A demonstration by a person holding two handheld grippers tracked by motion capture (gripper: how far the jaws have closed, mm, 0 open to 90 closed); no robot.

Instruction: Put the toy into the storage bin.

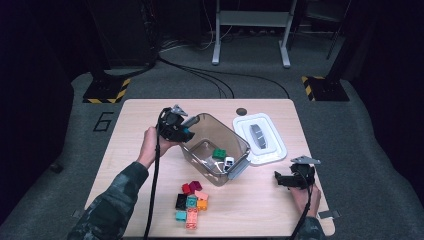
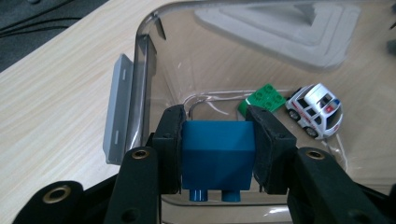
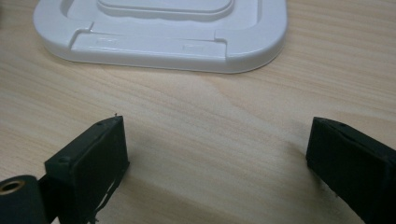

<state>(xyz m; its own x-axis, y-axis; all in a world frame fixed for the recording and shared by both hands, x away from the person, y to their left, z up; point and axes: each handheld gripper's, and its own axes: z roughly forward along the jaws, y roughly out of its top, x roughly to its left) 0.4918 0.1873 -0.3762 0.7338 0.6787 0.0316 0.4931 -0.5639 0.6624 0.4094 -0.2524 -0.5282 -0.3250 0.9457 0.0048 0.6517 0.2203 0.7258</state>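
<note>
Blue brick [image 2: 217, 158] over clear bin [image 2: 154, 56], wooden table [image 1: 140, 115]

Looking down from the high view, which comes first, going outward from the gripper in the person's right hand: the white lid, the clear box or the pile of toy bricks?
From the right gripper:
1. White lid, just beyond it on the table.
2. Clear box, further left, past the lid.
3. Pile of toy bricks, at the near edge, about as far as the box; too close to rank.
</note>
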